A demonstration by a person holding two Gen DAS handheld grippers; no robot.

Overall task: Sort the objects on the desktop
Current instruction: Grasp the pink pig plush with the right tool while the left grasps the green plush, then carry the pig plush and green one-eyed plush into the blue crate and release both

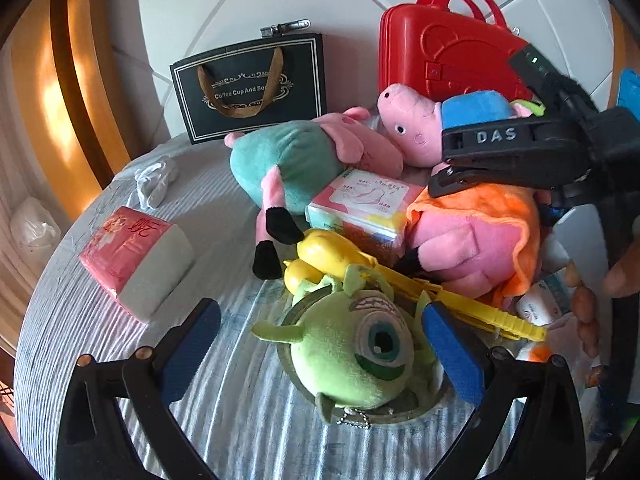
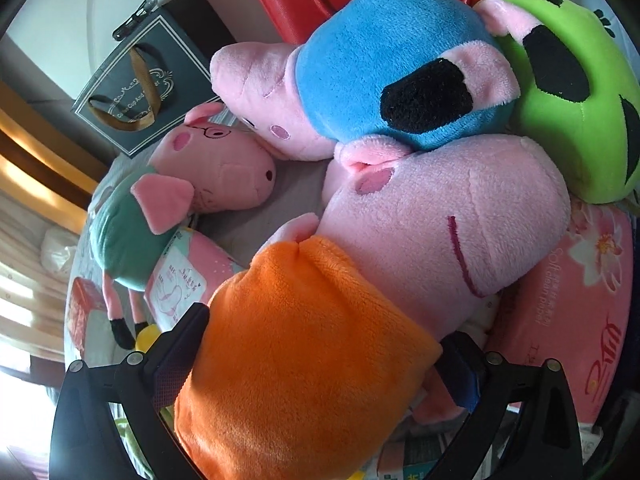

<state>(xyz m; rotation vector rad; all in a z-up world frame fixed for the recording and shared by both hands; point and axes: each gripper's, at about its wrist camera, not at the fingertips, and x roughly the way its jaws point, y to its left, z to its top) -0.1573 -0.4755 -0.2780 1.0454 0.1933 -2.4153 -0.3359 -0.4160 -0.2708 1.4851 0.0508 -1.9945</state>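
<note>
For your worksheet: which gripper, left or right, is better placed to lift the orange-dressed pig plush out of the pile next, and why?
Right. The right gripper already straddles the orange-dressed pig plush, one finger on each side of its body. The left gripper stands open around the green one-eyed monster plush instead, with the pig off to its right.

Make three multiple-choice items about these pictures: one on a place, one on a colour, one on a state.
1. Where does the black gift bag stand?
A. beside the red case
B. on the green one-eyed toy
C. under the tissue pack

2. What colour is the dress of the pig toy between the right hand-held gripper fingers?
A. blue
B. orange
C. teal

3. How is the left hand-held gripper?
A. shut on the tissue pack
B. open around the green one-eyed toy
C. out of view

Key: 1 A, both stand against the wall; 2 B, orange fabric fills the fingers; 3 B, its fingers flank the toy.
</note>
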